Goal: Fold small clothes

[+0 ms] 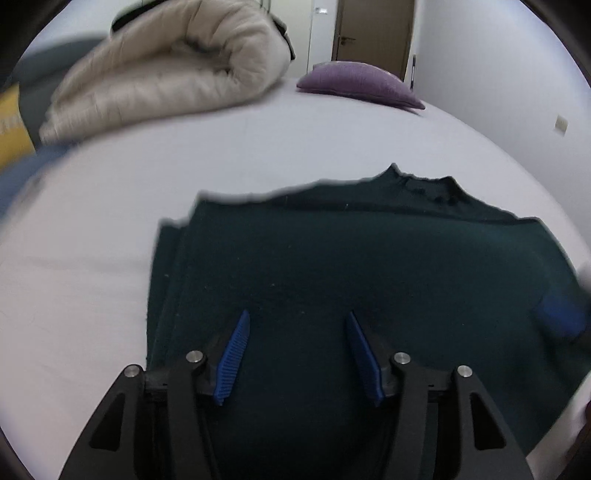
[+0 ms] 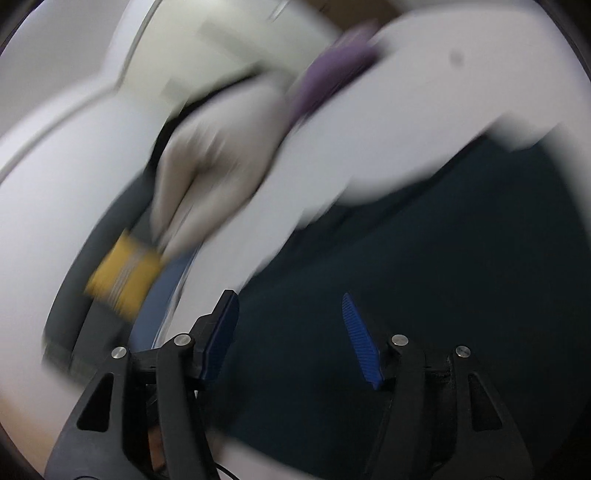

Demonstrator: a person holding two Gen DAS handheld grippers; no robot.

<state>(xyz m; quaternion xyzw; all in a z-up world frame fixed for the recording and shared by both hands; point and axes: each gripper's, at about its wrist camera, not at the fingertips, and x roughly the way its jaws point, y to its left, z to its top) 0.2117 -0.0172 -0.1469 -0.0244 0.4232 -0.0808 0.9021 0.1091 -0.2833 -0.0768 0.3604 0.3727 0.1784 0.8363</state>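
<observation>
On the bed [image 1: 258, 147], spread over the pale lilac sheet: dark green garment [image 1: 351, 266], lying flat and already folded in at its left side, layered edges showing there, neckline pointing toward the far end of the mattress. Directly above the near half of it, pointing steeply down: left tongs [image 1: 297, 321], blue ribbed pads [image 1: 234, 354] parted to a middling width, nothing pinched between them, only the flat cloth seen beneath. At the right edge of that same view, over the garment's right side: blurred blue pad of the right tongs [image 1: 561, 314].

From the right wrist view, heavily smeared and tilted: right tongs [image 2: 290, 304] likewise standing apart at a middling gap, no fabric caught between the pads, dark green garment [image 2: 424, 277] filling the space below and to the right. Whether either pair of tips touches the cloth: cannot tell.

Further up the bed, well apart from the garment: rolled cream duvet [image 1: 166, 74] at the left, purple cushion [image 1: 362, 83] to its right near the wall. At the far left edge: yellow cushion [image 1: 13, 125], with blue fabric [image 1: 14, 177] just below it. Behind the purple cushion: brown door [image 1: 373, 33], closed.
</observation>
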